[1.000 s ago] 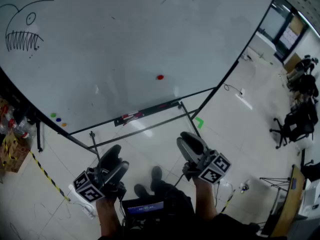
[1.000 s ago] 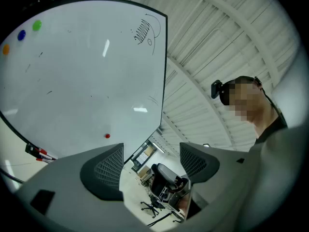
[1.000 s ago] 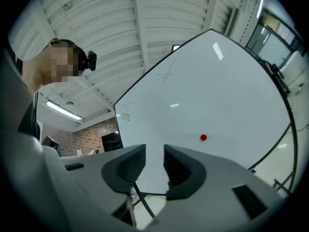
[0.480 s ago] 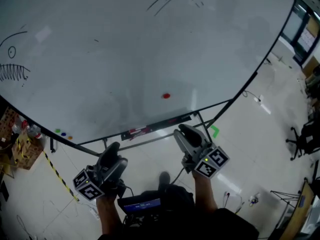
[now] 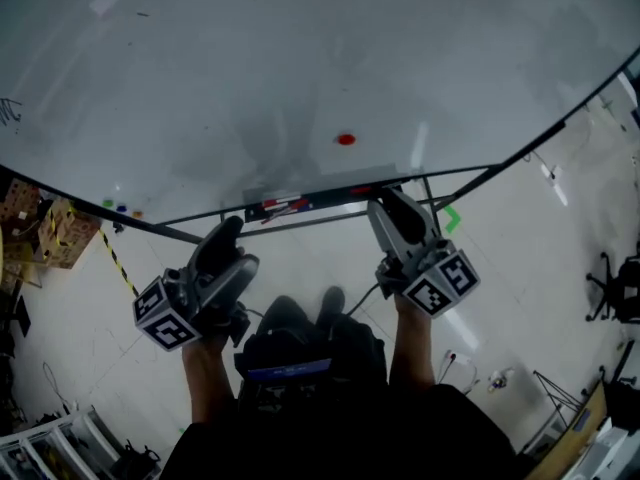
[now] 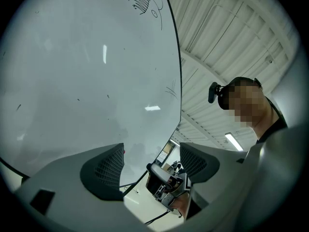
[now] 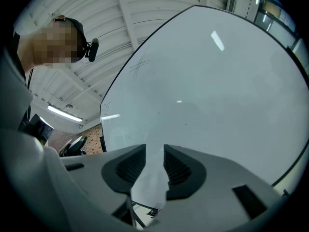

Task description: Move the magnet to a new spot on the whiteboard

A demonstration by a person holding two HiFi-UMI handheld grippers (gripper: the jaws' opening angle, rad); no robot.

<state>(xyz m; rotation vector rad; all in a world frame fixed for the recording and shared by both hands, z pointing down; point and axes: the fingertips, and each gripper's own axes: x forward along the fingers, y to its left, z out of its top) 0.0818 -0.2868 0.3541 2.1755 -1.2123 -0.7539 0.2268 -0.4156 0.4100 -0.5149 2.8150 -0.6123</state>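
A small red magnet [image 5: 346, 139] sticks to the big whiteboard [image 5: 300, 58], low and a little right of centre. My right gripper [image 5: 388, 204] is held below it at the board's lower edge, apart from the magnet. Its jaws stand only a narrow gap apart with nothing between them [image 7: 154, 161]. A red speck of the magnet [image 7: 179, 147] peeks over its right pad. My left gripper [image 5: 228, 240] is lower left, jaws wide open and empty [image 6: 152, 166]. Between its pads I see the right gripper [image 6: 166, 185].
A marker tray [image 5: 300, 205] with red and dark markers runs along the board's lower edge, right by both grippers. Small coloured magnets [image 5: 120, 207] sit at the board's lower left. Board stand legs [image 5: 470, 183] and yellow-black floor tape [image 5: 118, 263] lie below.
The view has closed in on the whiteboard. Both grippers have risen from floor level to the board's lower edge; the right one now sits just under the red magnet, which has stayed put.
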